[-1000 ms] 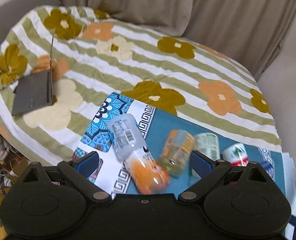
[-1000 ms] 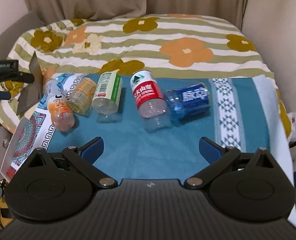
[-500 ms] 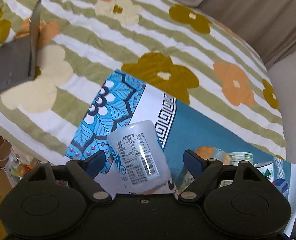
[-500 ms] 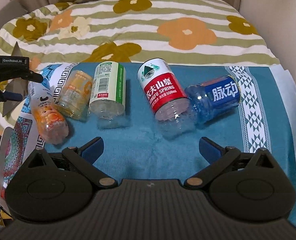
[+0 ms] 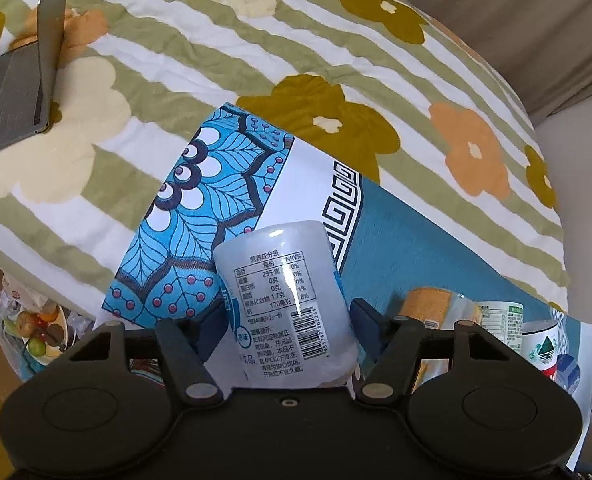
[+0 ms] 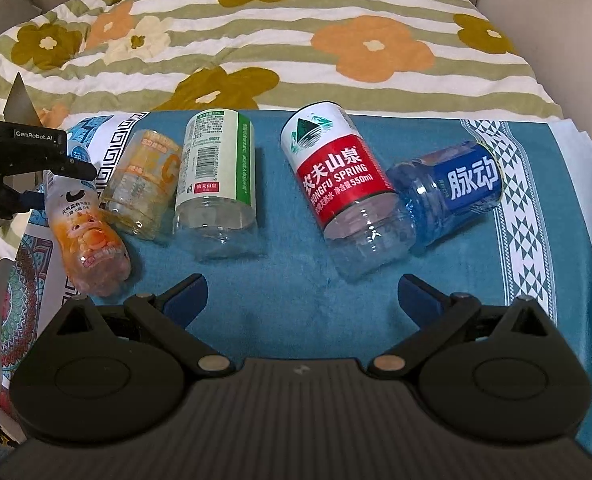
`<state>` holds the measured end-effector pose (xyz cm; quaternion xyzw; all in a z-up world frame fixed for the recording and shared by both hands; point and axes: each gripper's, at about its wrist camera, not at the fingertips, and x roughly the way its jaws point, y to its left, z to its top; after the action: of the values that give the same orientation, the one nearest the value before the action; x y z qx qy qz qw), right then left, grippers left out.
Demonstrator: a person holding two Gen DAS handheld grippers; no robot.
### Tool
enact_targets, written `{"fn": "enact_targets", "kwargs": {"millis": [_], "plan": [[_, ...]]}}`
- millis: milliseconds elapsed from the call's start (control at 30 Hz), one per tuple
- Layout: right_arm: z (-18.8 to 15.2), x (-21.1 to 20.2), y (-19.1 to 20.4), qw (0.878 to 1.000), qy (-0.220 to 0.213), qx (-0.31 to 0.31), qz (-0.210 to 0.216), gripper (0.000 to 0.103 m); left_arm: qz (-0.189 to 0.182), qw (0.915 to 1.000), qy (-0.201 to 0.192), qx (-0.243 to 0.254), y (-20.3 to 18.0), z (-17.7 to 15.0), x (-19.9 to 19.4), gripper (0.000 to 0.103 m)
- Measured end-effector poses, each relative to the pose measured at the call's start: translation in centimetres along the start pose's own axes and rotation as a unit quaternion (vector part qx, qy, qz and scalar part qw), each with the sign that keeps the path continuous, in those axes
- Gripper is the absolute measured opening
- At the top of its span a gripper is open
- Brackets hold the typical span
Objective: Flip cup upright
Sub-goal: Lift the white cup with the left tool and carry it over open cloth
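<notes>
Left claw (image 5: 284, 320) clamps lying orange cup (image 5: 284, 304); right claw (image 6: 301, 294) spread, hovering.

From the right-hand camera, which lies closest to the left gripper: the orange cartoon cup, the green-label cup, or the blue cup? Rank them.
1. Orange cartoon cup: far left, between the left gripper's jaws.
2. Green-label cup: left of centre on the teal mat.
3. Blue cup: far right.

We note five cut-bottle cups on their sides on the blue cloth (image 6: 296, 288): orange cartoon cup (image 6: 88, 236), amber cup (image 6: 144, 184), green-label cup (image 6: 216, 180), red-label cup (image 6: 339, 176), blue cup (image 6: 451, 188).
</notes>
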<state>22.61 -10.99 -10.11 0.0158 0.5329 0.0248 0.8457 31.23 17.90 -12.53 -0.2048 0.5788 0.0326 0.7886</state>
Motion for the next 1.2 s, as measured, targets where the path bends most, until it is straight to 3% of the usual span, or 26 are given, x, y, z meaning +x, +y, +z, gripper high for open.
{"fn": "enact_targets", "kwargs": {"millis": [267, 533, 867, 1200], "plan": [[0.1, -0.2, 0.0, 1.0, -0.008, -0.004, 0.009, 0.103, 0.007, 0.9997, -0.02, 0.012, -0.4, 0.1, -1.1, 0.069], [-0.8, -1.9, -1.7, 0.999, -0.034, -0.009, 0.029, 0.103, 0.011, 0.9969, -0.071, 0.033, -2.3, -2.0, -5.8, 0.069], [-3.9, -6.5, -6.1, 0.996, -0.076, -0.023, 0.044, 0.103, 0.008, 0.9874, -0.116, 0.107, -8.8, -9.6, -11.2, 0.069], [-9.1, -9.4, -11.6, 0.996, -0.084, -0.006, 0.037, 0.103, -0.027, 0.9822, -0.065, 0.174, -14.7, -18.3, -9.3, 0.07]]}}
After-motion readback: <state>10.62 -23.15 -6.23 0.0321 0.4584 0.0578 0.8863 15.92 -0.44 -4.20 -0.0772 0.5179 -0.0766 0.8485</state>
